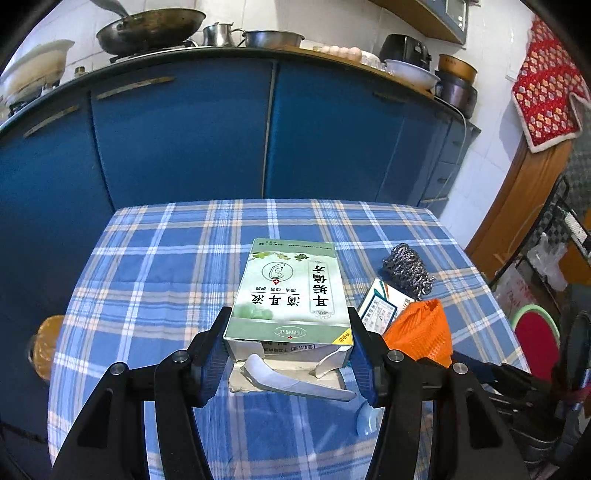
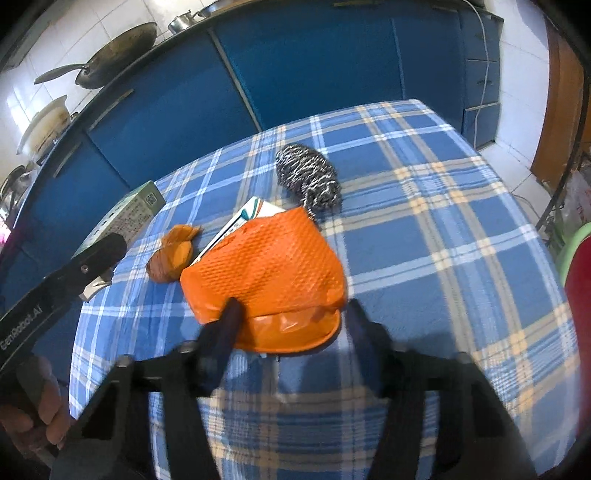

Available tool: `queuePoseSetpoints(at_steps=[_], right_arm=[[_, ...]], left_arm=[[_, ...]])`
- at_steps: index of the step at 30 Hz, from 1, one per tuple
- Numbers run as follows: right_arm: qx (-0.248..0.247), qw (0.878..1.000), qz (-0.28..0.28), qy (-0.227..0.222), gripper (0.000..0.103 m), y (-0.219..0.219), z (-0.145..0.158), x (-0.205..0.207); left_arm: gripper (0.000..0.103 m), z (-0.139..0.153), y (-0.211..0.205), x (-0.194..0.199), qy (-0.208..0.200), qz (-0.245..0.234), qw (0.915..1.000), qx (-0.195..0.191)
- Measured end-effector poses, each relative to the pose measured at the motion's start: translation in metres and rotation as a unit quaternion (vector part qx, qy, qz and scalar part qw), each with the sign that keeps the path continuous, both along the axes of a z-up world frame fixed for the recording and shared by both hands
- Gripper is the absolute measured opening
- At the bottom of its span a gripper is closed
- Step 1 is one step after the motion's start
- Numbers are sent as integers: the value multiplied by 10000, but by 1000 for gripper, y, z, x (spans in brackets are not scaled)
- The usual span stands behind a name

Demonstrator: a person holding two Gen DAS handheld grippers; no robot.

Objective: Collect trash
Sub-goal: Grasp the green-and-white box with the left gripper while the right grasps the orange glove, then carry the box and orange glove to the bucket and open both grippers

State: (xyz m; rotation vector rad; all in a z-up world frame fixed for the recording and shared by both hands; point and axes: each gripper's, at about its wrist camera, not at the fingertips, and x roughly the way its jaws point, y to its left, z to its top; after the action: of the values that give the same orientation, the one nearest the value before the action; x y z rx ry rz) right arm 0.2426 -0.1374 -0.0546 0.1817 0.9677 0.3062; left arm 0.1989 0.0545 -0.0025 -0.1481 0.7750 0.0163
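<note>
My left gripper point(image 1: 289, 328) is shut on a green and white medicine box point(image 1: 288, 291) with a torn open end, held just above the checked tablecloth point(image 1: 166, 266). The box also shows at the left of the right wrist view point(image 2: 125, 218). My right gripper point(image 2: 291, 314) is open around the rim of an orange plastic bag point(image 2: 266, 269), which lies on the table; the bag also shows in the left wrist view point(image 1: 421, 328). A white card box point(image 2: 243, 218) sticks out from under the bag. A steel wool scrubber point(image 2: 308, 177) lies behind it.
A small crumpled orange wrapper point(image 2: 171, 254) lies left of the bag. Blue kitchen cabinets point(image 1: 184, 133) stand behind the table, with a wok point(image 1: 147, 26) and pots on the counter. A red stool point(image 1: 535, 332) and a rack stand to the right.
</note>
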Motion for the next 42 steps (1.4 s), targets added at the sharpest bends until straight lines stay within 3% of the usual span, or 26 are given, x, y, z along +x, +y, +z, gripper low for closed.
queuePoseSetpoints(at_steps=[5, 8, 25, 42], right_arm=[[48, 9999, 78, -80, 17, 0, 4, -9], [79, 9998, 67, -191, 8, -3, 10, -18], [307, 9962, -209, -791, 5, -46, 58, -80], [434, 9885, -873, -1153, 5, -118, 80, -122]], left_arm=[[59, 1, -1, -11, -31, -32, 10000, -78], [59, 4, -4, -19, -67, -67, 9999, -118], [59, 28, -38, -55, -324, -435, 9984, -134], [59, 44, -101, -66, -422, -1064, 9934, -103]])
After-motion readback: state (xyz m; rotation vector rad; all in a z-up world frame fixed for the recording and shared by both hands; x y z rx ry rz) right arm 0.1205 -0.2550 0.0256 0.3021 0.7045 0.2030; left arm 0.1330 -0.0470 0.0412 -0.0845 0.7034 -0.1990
